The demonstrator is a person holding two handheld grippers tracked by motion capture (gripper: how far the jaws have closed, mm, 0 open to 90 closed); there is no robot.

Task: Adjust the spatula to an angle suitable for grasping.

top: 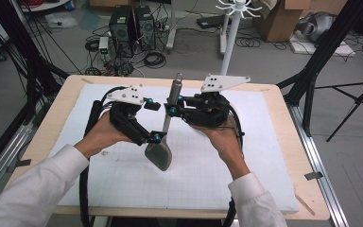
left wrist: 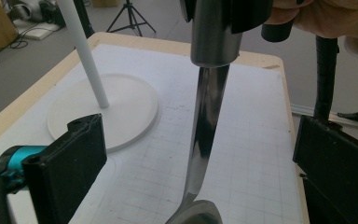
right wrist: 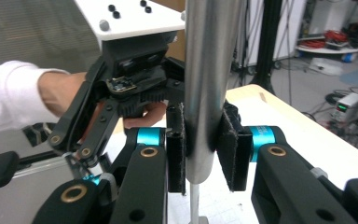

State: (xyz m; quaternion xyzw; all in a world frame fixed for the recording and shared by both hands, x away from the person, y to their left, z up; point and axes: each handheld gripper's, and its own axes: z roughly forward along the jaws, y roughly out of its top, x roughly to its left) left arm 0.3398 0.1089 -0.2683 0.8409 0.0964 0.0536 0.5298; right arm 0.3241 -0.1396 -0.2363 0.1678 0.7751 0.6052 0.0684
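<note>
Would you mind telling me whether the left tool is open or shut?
Open: the left tool has its jaws standing wide apart on either side of the ladle, neither touching it.

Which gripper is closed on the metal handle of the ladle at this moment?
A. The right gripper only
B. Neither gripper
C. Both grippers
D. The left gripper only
A: in the right gripper view the right gripper has its two pads pressed on the thick handle of the ladle, while the left gripper stands open, its jaws apart on either side of the thin neck.
</note>
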